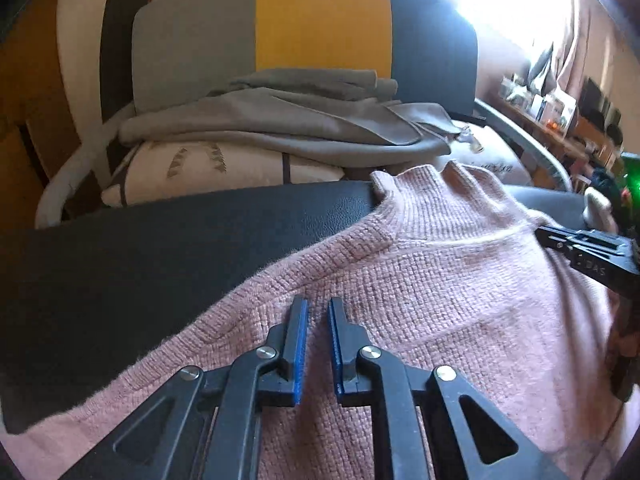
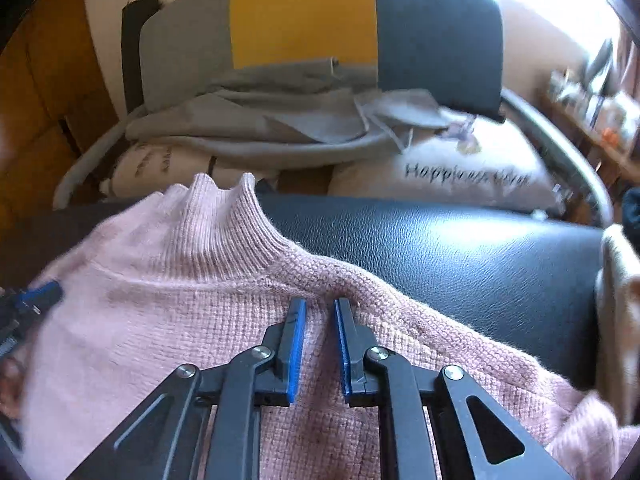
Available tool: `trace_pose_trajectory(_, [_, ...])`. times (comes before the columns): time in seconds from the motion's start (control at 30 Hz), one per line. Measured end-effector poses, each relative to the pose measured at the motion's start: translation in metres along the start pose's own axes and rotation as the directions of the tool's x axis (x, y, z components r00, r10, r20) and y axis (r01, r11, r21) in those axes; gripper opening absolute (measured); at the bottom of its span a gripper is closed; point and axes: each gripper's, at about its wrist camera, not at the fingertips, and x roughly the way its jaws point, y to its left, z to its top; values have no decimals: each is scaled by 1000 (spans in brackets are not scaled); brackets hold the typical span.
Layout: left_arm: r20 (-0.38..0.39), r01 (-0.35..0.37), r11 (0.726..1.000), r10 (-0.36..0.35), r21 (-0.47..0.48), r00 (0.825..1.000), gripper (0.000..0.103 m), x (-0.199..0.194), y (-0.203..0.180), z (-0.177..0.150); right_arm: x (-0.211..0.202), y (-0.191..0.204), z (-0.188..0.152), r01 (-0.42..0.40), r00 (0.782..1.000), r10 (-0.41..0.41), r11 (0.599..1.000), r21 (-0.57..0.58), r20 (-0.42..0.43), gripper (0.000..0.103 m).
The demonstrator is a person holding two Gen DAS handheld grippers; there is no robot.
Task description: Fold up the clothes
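Note:
A pink knitted sweater [image 1: 440, 280] with a ribbed high collar [image 1: 436, 196] lies on a black leather surface [image 1: 140, 264]. My left gripper [image 1: 318, 304] hovers over its left shoulder, jaws slightly apart with nothing between them. My right gripper [image 2: 320, 304] is over the right shoulder [image 2: 360, 292] of the sweater [image 2: 160, 320], jaws slightly apart, empty; the knit bunches into a ridge just ahead of its tips. The right gripper also shows at the right edge of the left wrist view [image 1: 592, 256], and the left gripper at the left edge of the right wrist view [image 2: 28, 308].
Behind the black surface [image 2: 460, 264] stands a chair with a grey, yellow and dark backrest [image 1: 320, 28], holding grey folded clothes [image 1: 280, 124] on printed pillows [image 2: 460, 172]. A cream cloth [image 2: 616, 300] lies at the right. A cluttered shelf [image 1: 560, 116] is far right.

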Motion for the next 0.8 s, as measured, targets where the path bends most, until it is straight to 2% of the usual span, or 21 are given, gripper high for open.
trace_pose_trajectory(0.07, [-8,-9,1000,9,7,1000,12,-4,-2,1,-1,4,1,17,1000,-17,1000,-18,-3,17])
trace_pose_trajectory(0.17, [-12,-3,998,2,-55,1000,12,-32,6,4,-13,-2,4,-42,998,43,999,6,-42,20])
trace_pose_trajectory(0.23, [33,71,992,-68,-100,997,13,-63,13,-2,-42,-1,1,-70,997,70,998,-10,-17,32])
trace_pose_trajectory(0.3, [68,109,987,-101,-119,993,14,-92,16,-14,-75,3,-15,-146,989,147,988,-44,20,57])
trace_pose_trajectory(0.4, [71,133,982,-124,-136,990,15,-123,19,-49,-115,14,-49,-230,972,232,969,-87,16,64])
trace_pose_trajectory(0.47, [46,115,985,-110,-129,993,15,-136,15,-77,-135,20,-77,-255,967,255,962,-100,-12,70])
trace_pose_trajectory(0.53, [19,67,992,-65,-108,998,15,-141,12,-104,-148,25,-104,-225,974,223,965,-135,-26,72])
trace_pose_trajectory(0.63, [-75,18,992,-27,-122,997,15,-136,15,-144,-162,28,-149,-174,984,164,971,-163,-73,77])
trace_pose_trajectory(0.67, [-26,0,995,-2,-98,1000,16,-143,14,-155,-165,27,-166,-143,987,129,975,-172,-92,79])
trace_pose_trajectory(0.73, [-26,-13,994,10,-111,1000,18,-146,18,-163,-165,22,-194,-80,990,58,981,-175,-131,81])
trace_pose_trajectory(0.8, [-26,-4,989,0,-150,1000,18,-147,25,-167,-175,7,-220,-99,992,93,992,-80,-81,86])
